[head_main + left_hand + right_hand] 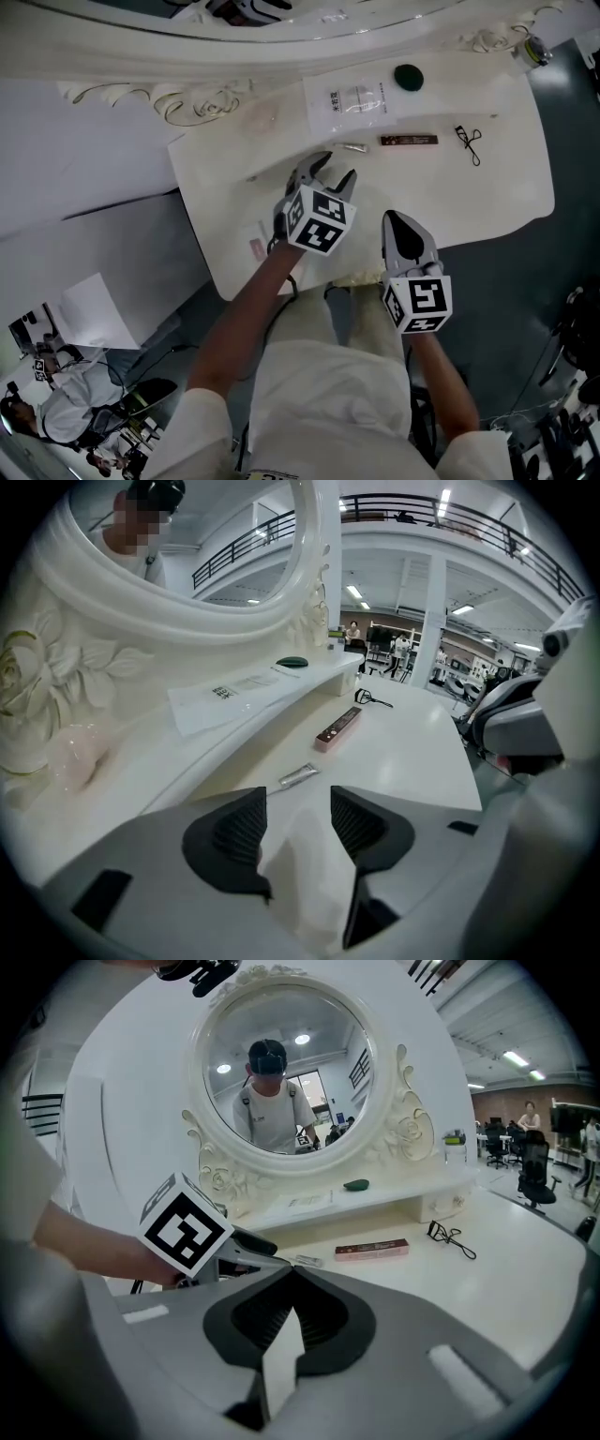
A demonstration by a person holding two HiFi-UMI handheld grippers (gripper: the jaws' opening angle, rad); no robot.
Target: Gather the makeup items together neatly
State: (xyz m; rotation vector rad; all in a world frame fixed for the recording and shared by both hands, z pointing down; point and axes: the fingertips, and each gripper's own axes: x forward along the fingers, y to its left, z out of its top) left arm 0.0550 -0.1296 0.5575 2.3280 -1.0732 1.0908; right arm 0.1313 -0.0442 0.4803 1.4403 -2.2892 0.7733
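Well, the left gripper (336, 167) hangs over the white dressing table (450, 202) with its jaws apart and nothing between them, tips just short of a small silver tube (354, 146). Past it, a brown stick box (408, 140) and an eyelash curler (469, 143) lie spread in a row. A green compact (408, 77) and a clear packet (347, 101) sit on the shelf. The right gripper (394, 220), jaws closed and empty, hovers near the table's front edge.
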